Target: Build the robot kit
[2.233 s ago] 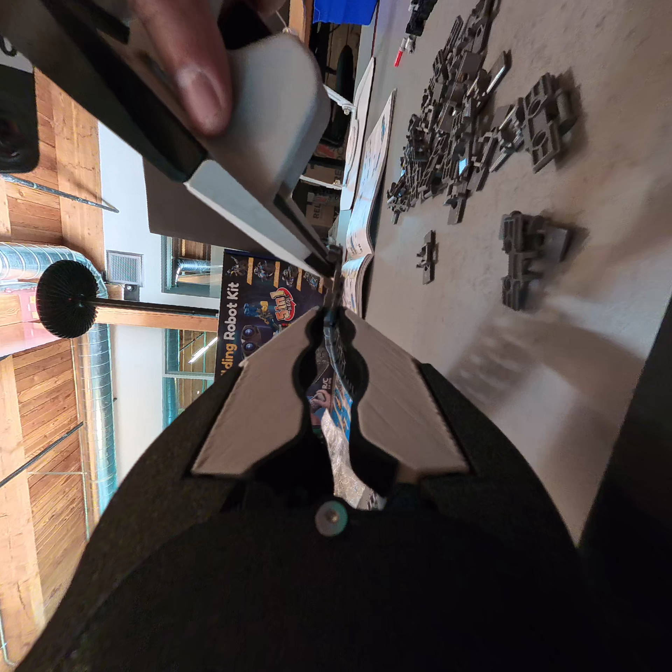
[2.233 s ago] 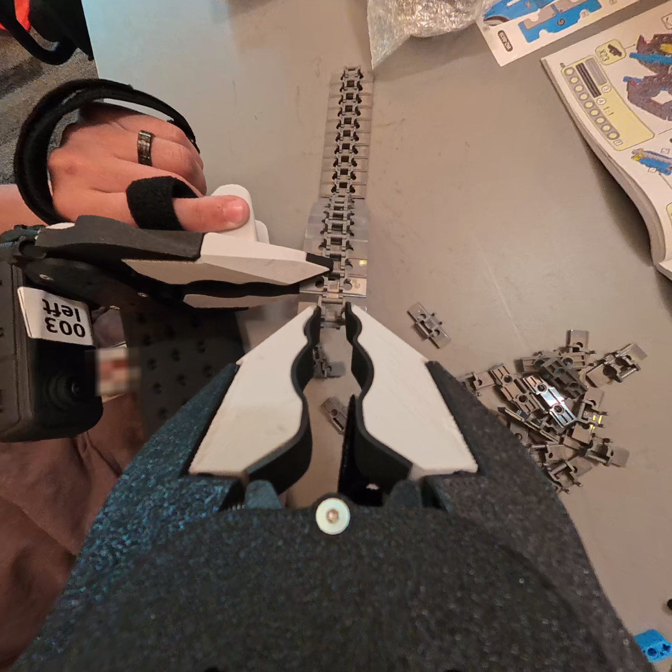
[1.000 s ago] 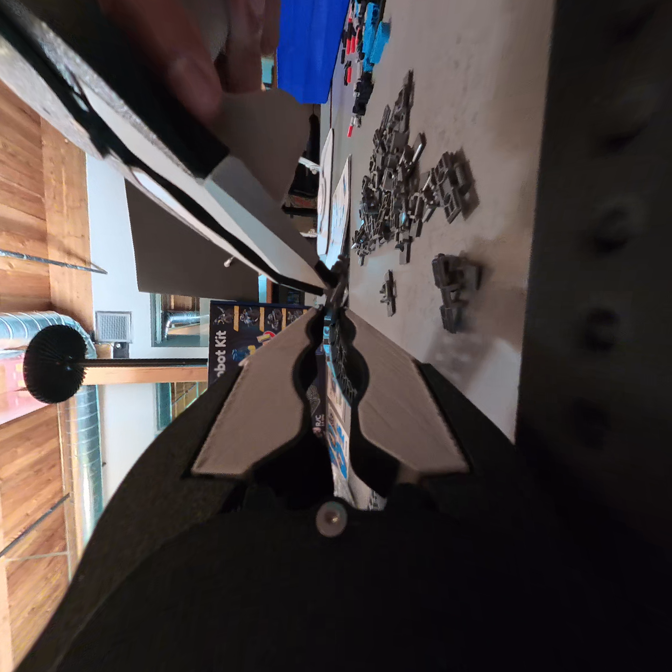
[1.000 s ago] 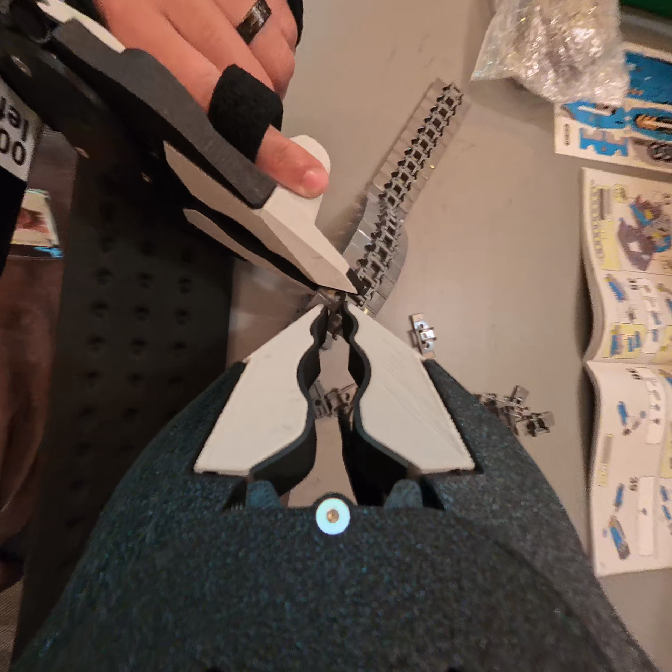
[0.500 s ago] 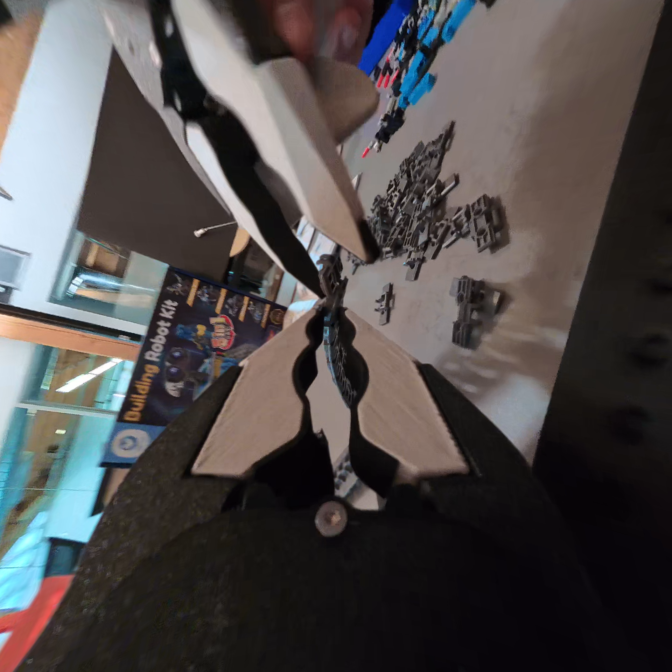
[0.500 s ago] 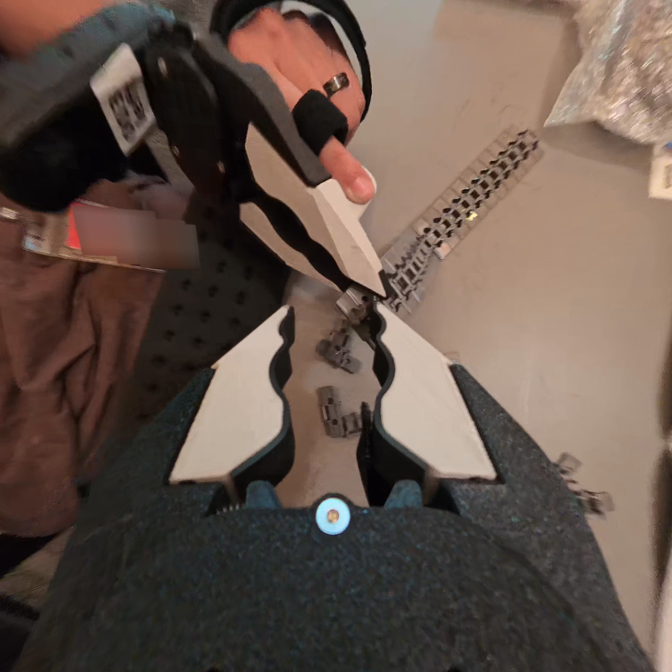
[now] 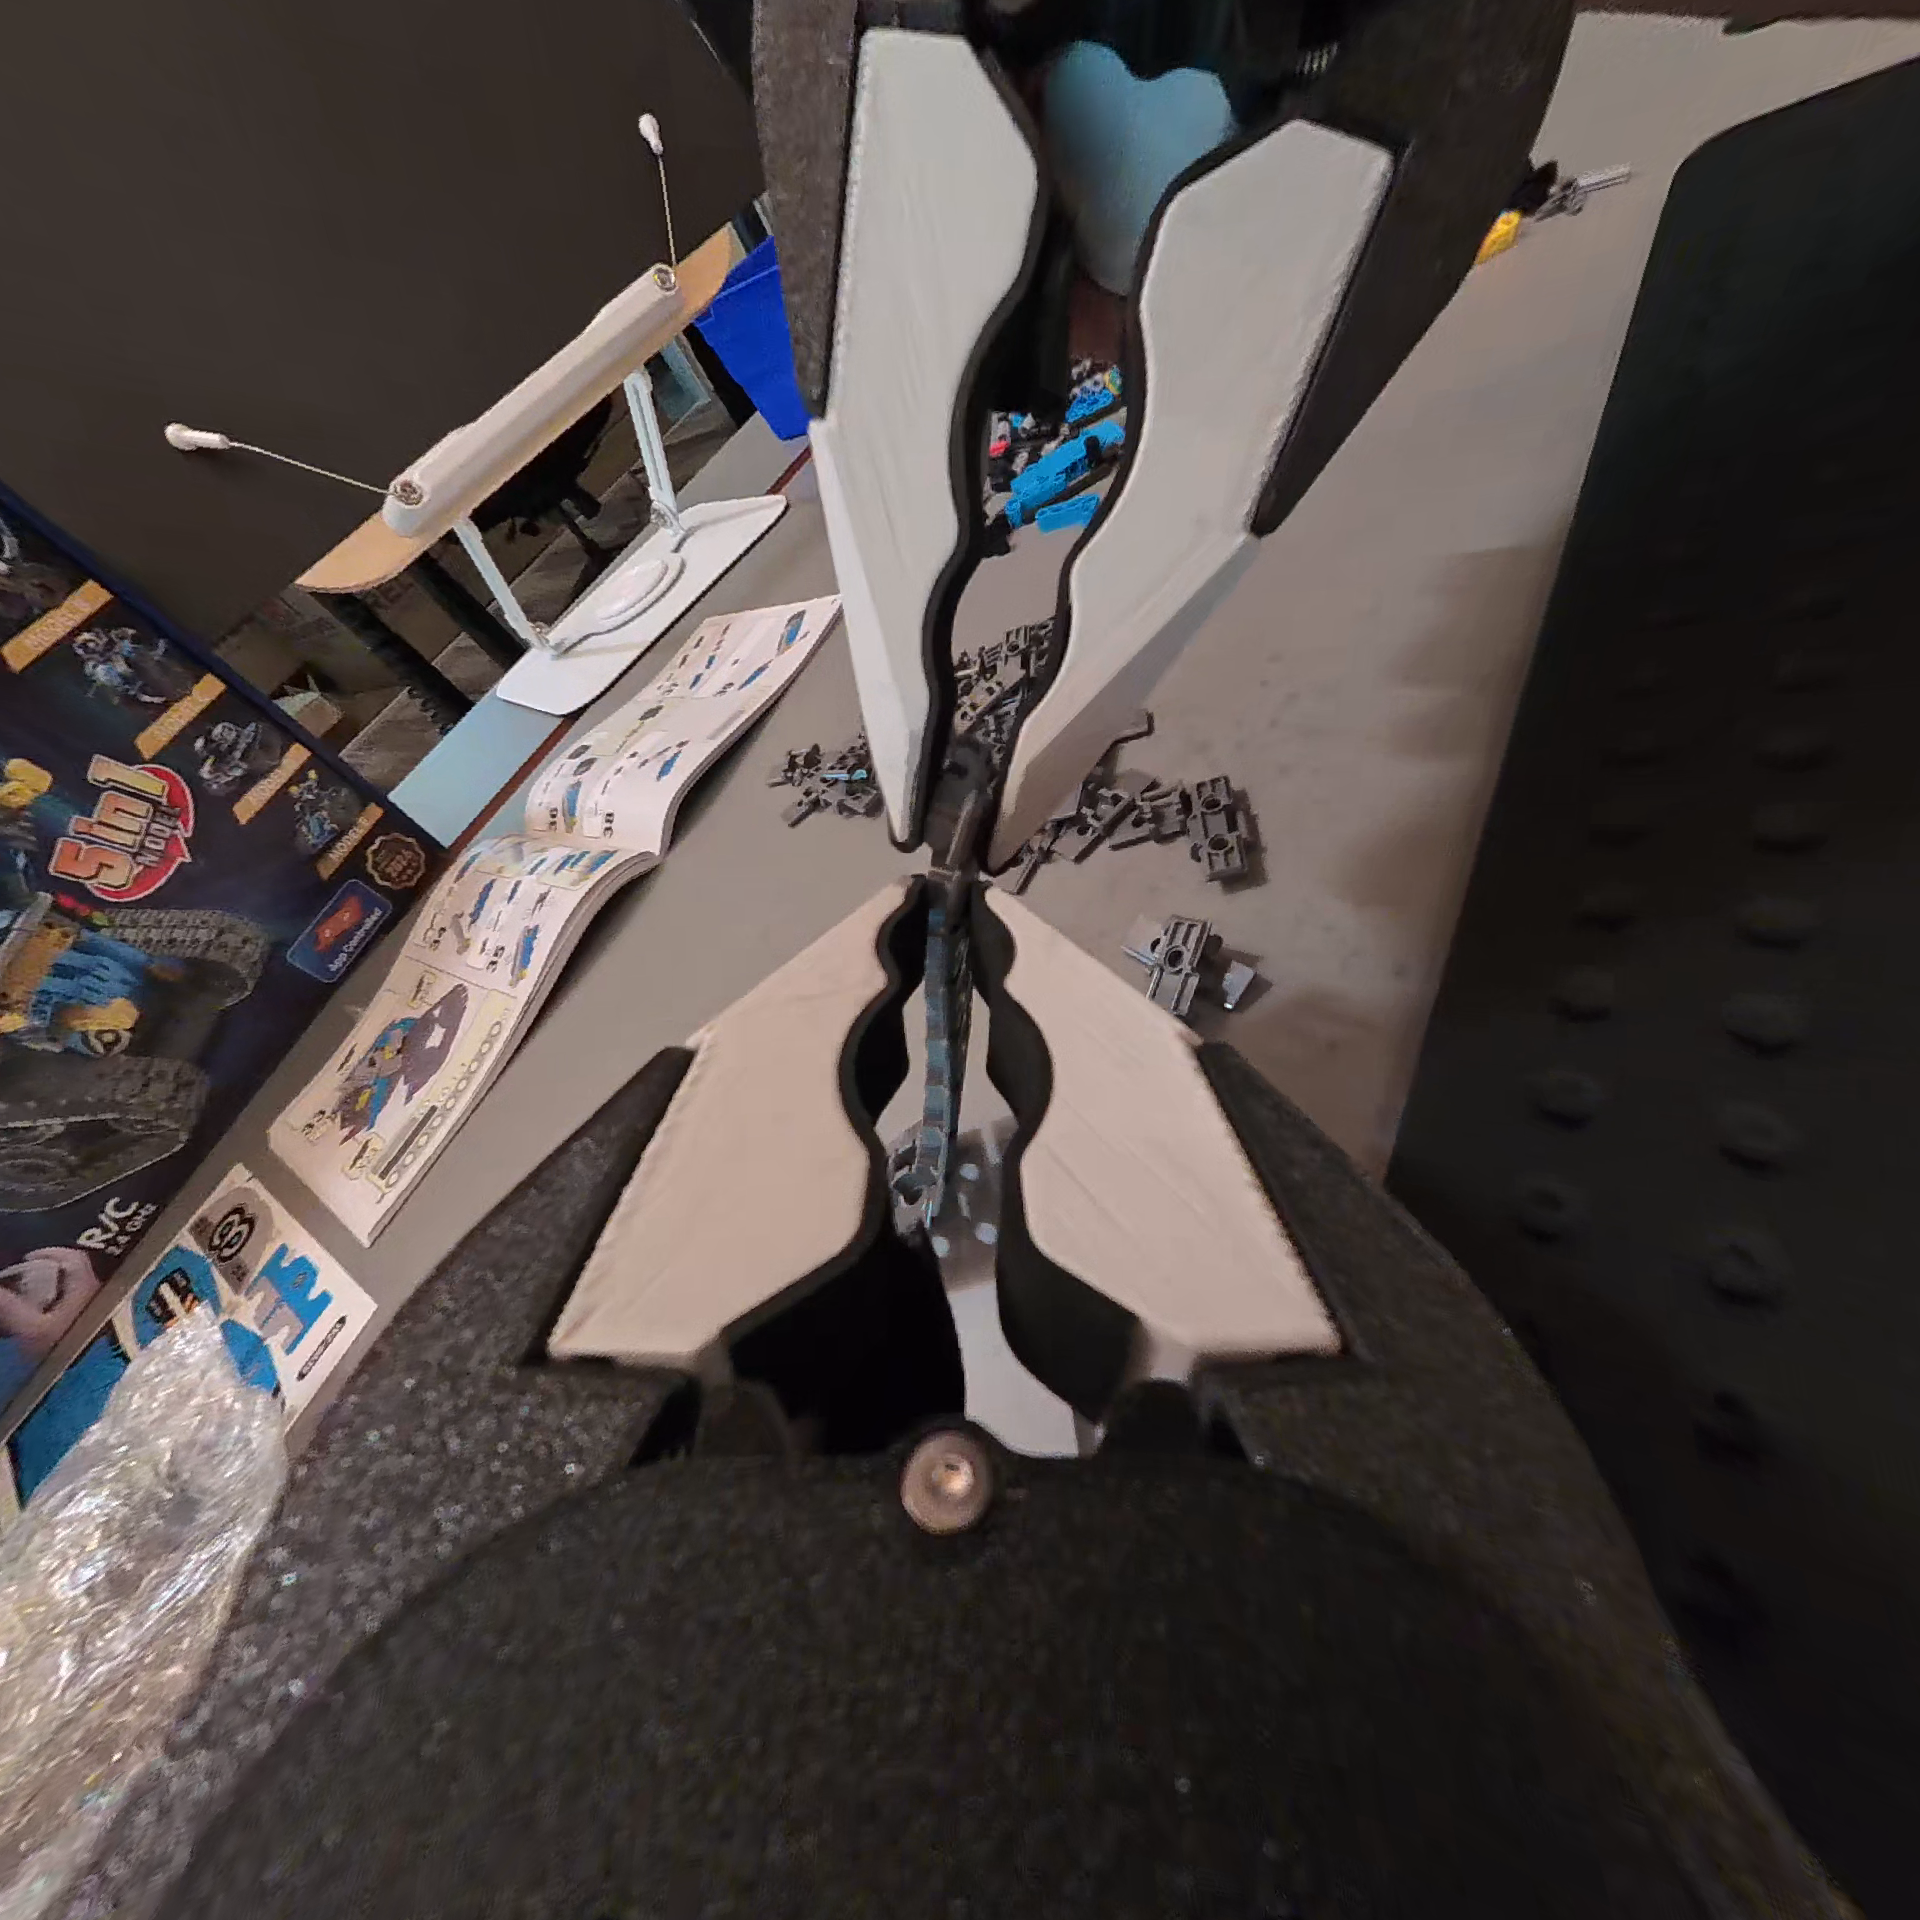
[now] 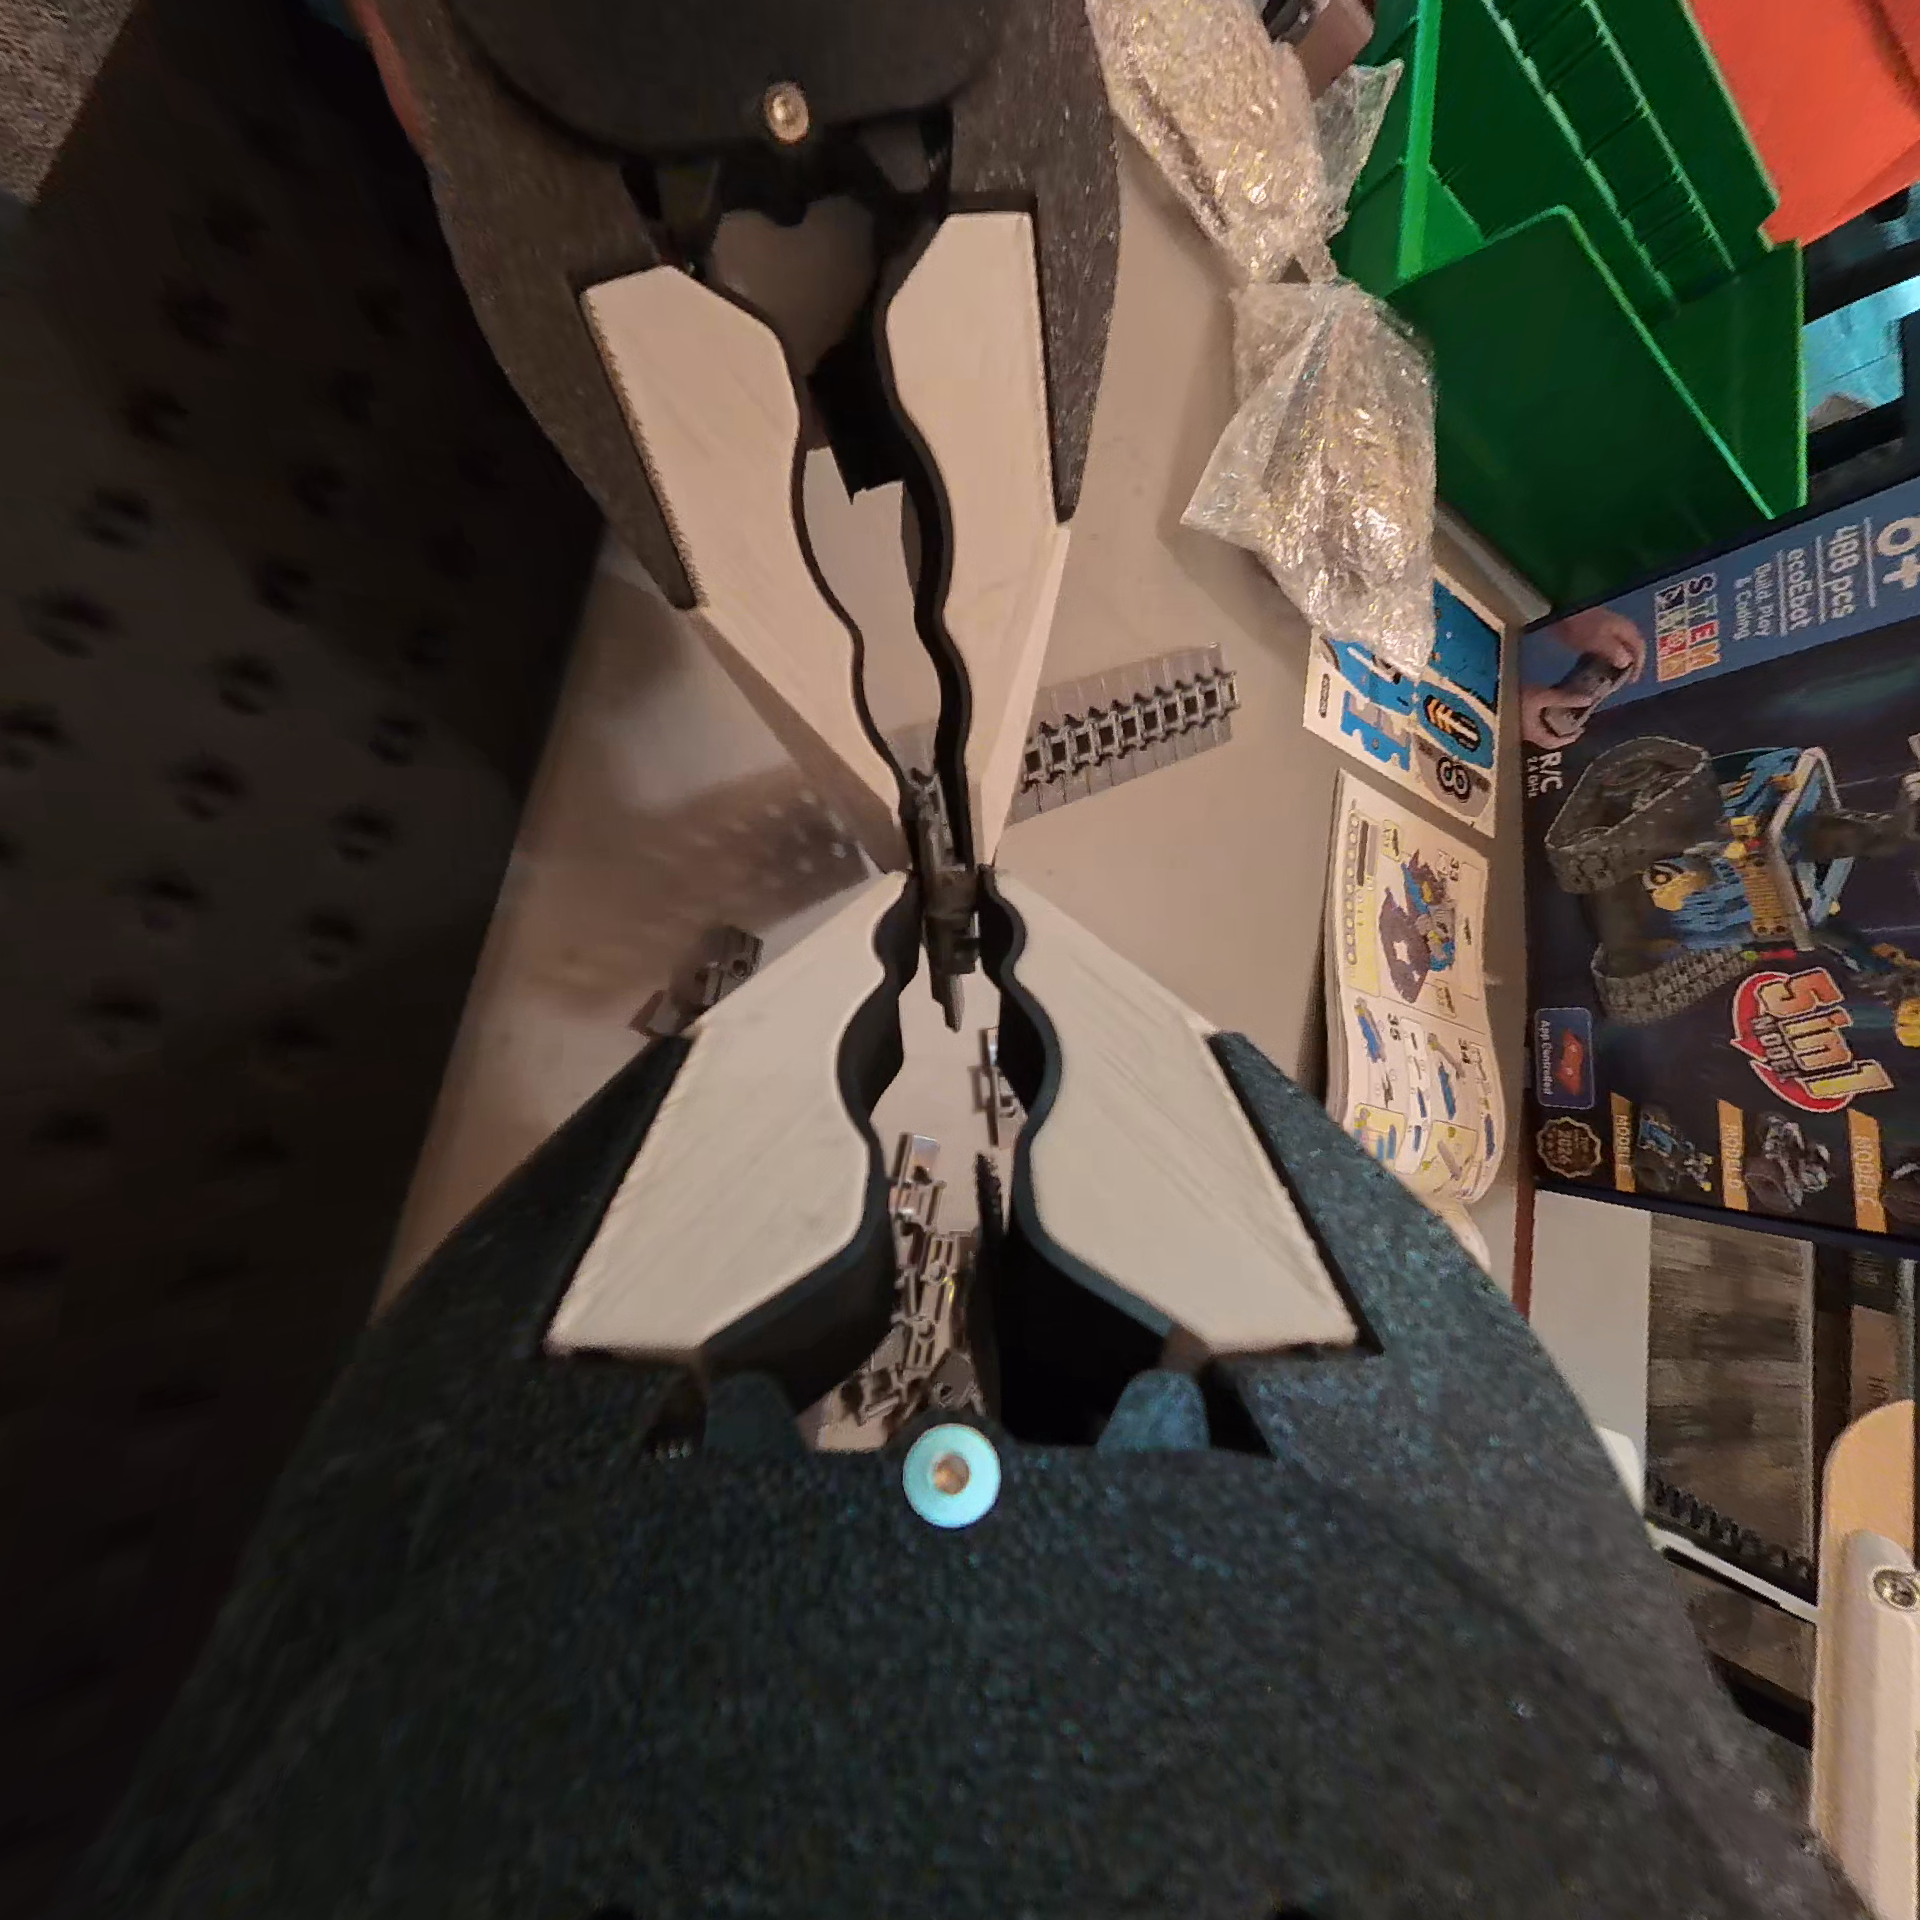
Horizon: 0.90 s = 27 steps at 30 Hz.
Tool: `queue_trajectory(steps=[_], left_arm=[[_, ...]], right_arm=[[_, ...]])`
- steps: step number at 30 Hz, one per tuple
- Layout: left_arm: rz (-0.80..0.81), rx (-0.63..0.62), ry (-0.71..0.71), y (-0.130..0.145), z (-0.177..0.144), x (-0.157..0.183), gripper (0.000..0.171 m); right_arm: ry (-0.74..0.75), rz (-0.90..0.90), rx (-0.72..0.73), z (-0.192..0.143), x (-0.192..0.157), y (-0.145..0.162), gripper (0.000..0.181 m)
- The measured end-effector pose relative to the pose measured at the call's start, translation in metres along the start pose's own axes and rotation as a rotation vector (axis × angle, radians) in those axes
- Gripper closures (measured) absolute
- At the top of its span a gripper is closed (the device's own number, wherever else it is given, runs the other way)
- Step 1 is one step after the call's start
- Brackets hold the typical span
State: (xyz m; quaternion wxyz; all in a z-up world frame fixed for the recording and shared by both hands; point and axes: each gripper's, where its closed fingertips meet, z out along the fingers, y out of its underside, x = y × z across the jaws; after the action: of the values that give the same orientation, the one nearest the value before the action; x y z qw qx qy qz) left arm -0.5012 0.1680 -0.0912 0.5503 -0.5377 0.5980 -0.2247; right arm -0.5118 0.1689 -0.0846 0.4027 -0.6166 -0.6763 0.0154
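Both my grippers, left (image 7: 943, 883) and right (image 8: 948, 883), meet tip to tip above the table (image 7: 1351, 665), each pinched tight on the same gray track chain (image 8: 940, 894).

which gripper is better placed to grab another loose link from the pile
Right, probably. The pile of loose links lies just under the right gripper, while the left gripper is shut on the track strip. Both are shut now, the right on a single link.

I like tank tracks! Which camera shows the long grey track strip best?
The right wrist view: the track strip lies flat on the table behind the left gripper, links clear. The left wrist view shows it only edge-on between the left gripper's fingers.
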Motion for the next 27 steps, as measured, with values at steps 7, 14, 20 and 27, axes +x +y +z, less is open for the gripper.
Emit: queue_trajectory(steps=[7,14,20,27], left_arm=[[-0.036,-0.001,0.022,0.001,-0.001,0.001,0.166],[-0.171,0.063,0.059,-0.006,-0.006,-0.005,0.166],[-0.175,0.102,0.103,-0.011,-0.004,0.0,0.165],[-0.223,0.173,0.089,-0.017,-0.012,-0.009,0.165]], right_arm=[[-0.061,0.01,-0.079,0.003,-0.002,0.002,0.173],[-0.149,0.14,-0.02,0.001,0.003,-0.005,0.173],[-0.367,0.242,-0.14,-0.007,-0.005,-0.001,0.165],[-0.34,0.172,-0.208,-0.01,0.004,-0.007,0.155]])
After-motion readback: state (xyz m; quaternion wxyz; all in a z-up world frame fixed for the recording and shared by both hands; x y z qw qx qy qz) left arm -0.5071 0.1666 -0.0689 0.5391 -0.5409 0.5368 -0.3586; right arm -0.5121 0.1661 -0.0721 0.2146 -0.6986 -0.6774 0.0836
